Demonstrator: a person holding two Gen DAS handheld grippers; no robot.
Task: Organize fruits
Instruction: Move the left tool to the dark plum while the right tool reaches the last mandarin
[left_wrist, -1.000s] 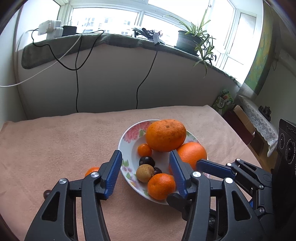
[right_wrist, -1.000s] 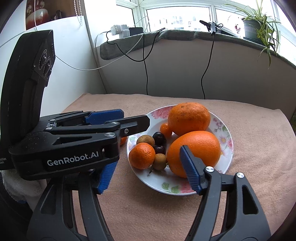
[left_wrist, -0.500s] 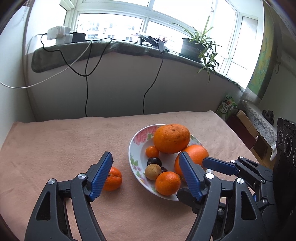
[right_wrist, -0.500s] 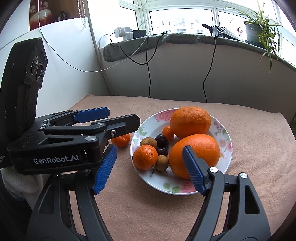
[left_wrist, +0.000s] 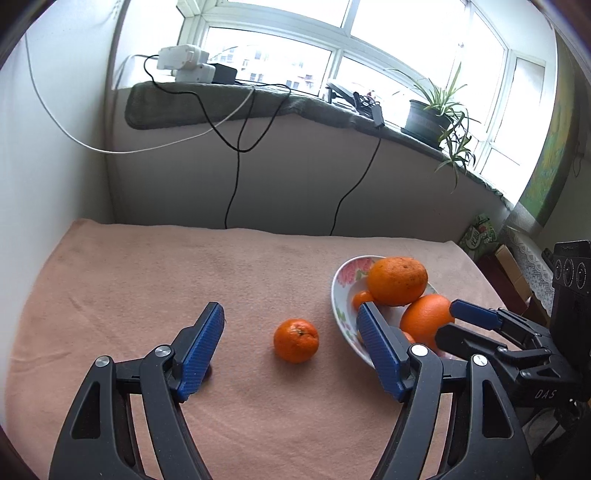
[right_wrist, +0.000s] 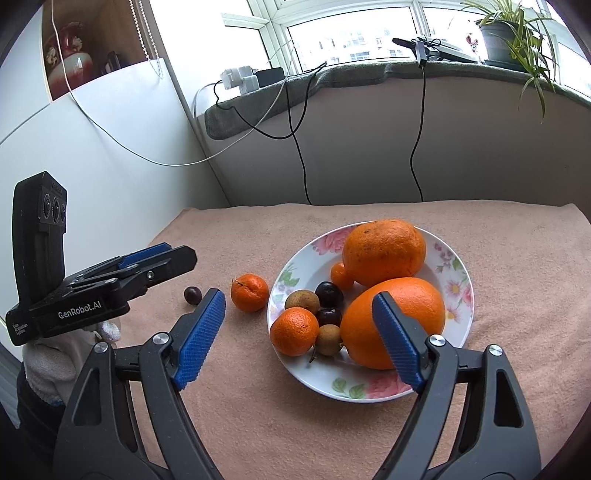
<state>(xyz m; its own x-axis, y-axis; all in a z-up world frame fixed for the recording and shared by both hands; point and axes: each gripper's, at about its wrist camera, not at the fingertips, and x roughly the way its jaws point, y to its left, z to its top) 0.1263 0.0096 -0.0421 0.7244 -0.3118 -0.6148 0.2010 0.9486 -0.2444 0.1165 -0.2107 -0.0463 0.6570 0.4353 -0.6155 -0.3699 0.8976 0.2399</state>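
Observation:
A flowered plate (right_wrist: 458, 266) holds two big oranges (right_wrist: 384, 253), a mandarin (right_wrist: 293, 330) and several small brown and dark fruits. One loose mandarin (right_wrist: 250, 292) (left_wrist: 295, 340) and a dark little fruit (right_wrist: 192, 294) lie on the pink cloth left of the plate. My left gripper (left_wrist: 290, 310) is open and empty, and the loose mandarin sits just ahead between its fingers, untouched. My right gripper (right_wrist: 299, 297) hovers in front of the plate. Its jaws are opening and nothing is pressed between them. In the right wrist view the left gripper (right_wrist: 181, 253) sits to the left of the loose fruit.
The pink cloth (left_wrist: 147, 280) covers the table up to a white wall and a grey window ledge (left_wrist: 258, 99) with hanging cables. A potted plant (left_wrist: 428, 118) stands on the ledge. A gloved hand (right_wrist: 55, 354) holds the left gripper. Boxes (left_wrist: 480, 236) stand past the table's right edge.
The left gripper opened wider and swung left, away from the plate, so the loose mandarin now lies between its fingers. The right gripper's jaws spread wider; it hardly moved.

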